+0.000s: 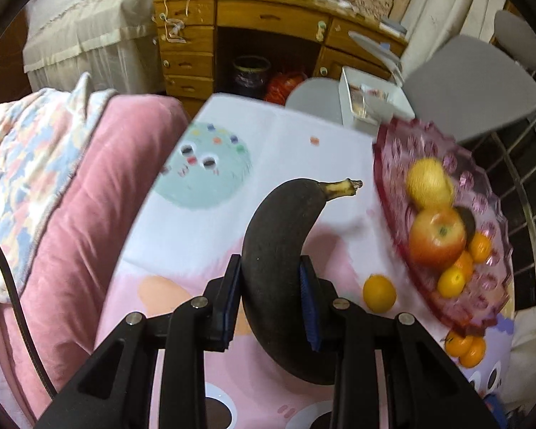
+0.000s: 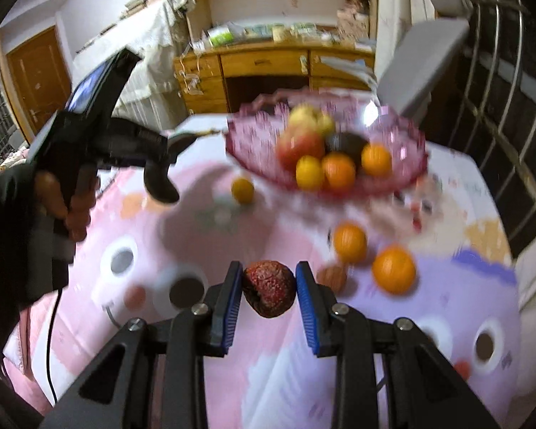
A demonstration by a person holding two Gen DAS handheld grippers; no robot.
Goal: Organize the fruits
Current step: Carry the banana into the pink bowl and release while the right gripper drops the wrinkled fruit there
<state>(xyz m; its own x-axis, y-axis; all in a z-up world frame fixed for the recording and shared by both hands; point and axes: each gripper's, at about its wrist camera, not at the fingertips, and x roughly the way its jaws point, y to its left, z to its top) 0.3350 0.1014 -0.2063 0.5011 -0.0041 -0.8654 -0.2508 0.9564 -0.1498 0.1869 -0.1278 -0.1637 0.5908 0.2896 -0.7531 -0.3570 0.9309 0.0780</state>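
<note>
A: Left wrist view first. Blackened banana (image 1: 278,250), centre frame, stem end yellow and pointing to the right. Lower body runs down between the blue pads.

B: Tool state?

A: Left gripper (image 1: 271,286) clamped on the banana, one pad pressed to each side. Fruit appears held clear of the cartoon-print tablecloth (image 1: 296,150).

B: And the other view?

A: Right wrist view, lower centre: right gripper (image 2: 268,289) closed on a small dark-red wrinkled fruit (image 2: 268,291). Pads touch it on both flanks. Kind of fruit not clear, possibly a dried-out strawberry; frame is blurred.

B: Where do the rest sit?

A: Pink glass bowl (image 2: 403,175) in the upper middle of the right view, on the tablecloth. Inside: a red apple (image 2: 300,146), a pale yellow fruit (image 2: 309,116) behind it, three oranges along the front and a dark item at the back.

B: Loose pieces?

A: One small orange (image 2: 242,190) just left of the bowl. Two larger oranges (image 2: 350,242) at right of centre, near each other, a small brown fruit (image 2: 334,276) beside them.

B: Anything further out?

A: Person's hand (image 2: 59,203) at the left edge of the right view, wrapped round the left tool's handle, dark sleeve behind. Wooden desk (image 1: 268,18) at the top of the left view, pink cushion (image 1: 100,178) at its left side.
</note>
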